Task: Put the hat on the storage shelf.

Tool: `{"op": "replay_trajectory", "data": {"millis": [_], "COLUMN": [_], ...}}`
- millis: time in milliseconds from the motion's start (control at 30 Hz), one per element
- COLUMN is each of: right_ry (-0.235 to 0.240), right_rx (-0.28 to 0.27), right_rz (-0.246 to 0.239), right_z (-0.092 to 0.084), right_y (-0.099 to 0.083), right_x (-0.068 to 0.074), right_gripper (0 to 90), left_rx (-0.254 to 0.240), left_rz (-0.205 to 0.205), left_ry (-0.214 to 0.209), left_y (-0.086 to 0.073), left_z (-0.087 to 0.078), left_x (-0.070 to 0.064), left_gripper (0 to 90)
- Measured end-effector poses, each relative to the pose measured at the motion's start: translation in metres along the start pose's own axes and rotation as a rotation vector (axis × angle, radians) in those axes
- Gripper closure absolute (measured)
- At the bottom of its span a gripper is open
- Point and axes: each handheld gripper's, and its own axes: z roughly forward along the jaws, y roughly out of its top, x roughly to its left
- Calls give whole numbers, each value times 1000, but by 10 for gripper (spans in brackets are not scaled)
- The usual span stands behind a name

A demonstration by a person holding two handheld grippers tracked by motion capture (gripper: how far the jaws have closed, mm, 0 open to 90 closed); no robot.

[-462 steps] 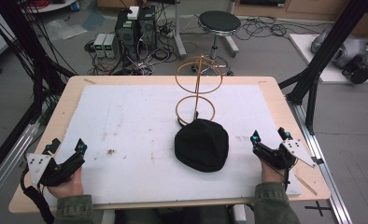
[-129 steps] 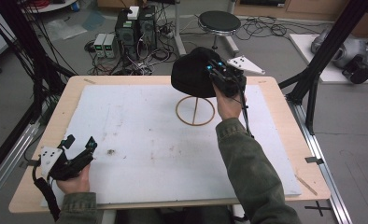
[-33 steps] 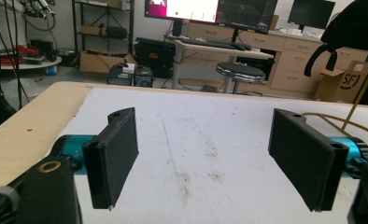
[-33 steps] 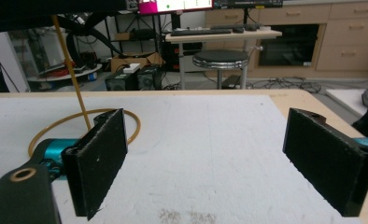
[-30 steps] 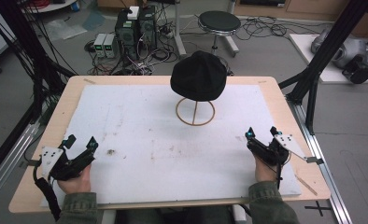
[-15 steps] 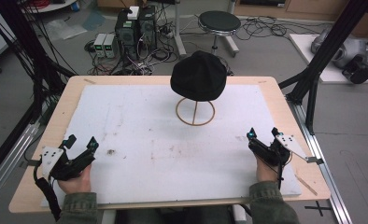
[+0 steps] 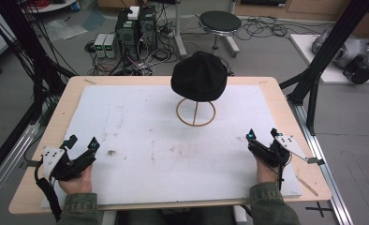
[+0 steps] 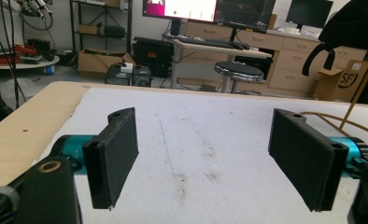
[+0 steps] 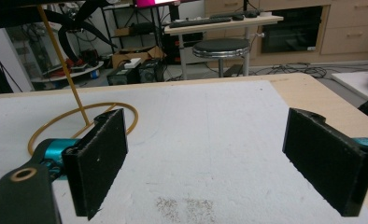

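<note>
Cap [image 7: 199, 76] sits on stand [image 7: 195, 112]; keep both released hand-held grippers [image 7: 82, 146] [image 7: 261, 134] low, well apart from it.

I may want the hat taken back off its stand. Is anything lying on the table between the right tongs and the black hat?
Nothing visible does. The right tongs rest open at the table's near right, and the white mat between them and the black hat on its wire stand carries only faint smudges.
</note>
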Motion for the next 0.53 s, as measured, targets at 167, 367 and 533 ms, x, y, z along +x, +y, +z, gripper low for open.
{"op": "replay_trajectory", "data": {"millis": [167,367,533], "right_ry": [4,14,14], "right_rx": [2,8,7], "right_rz": [-2,3,2], "right_z": [0,1,1], "right_y": [0,-1,-1], "right_x": [0,0,-1], "right_gripper": [130,130,130], "left_rx": [0,4,10], "left_rz": [-2,-8,-15], "left_ry": [-2,-4,-6], "left_y": [0,0,-1], "left_z": [1,1,2], "left_x": [0,0,1], "left_gripper": [243,242,235]}}
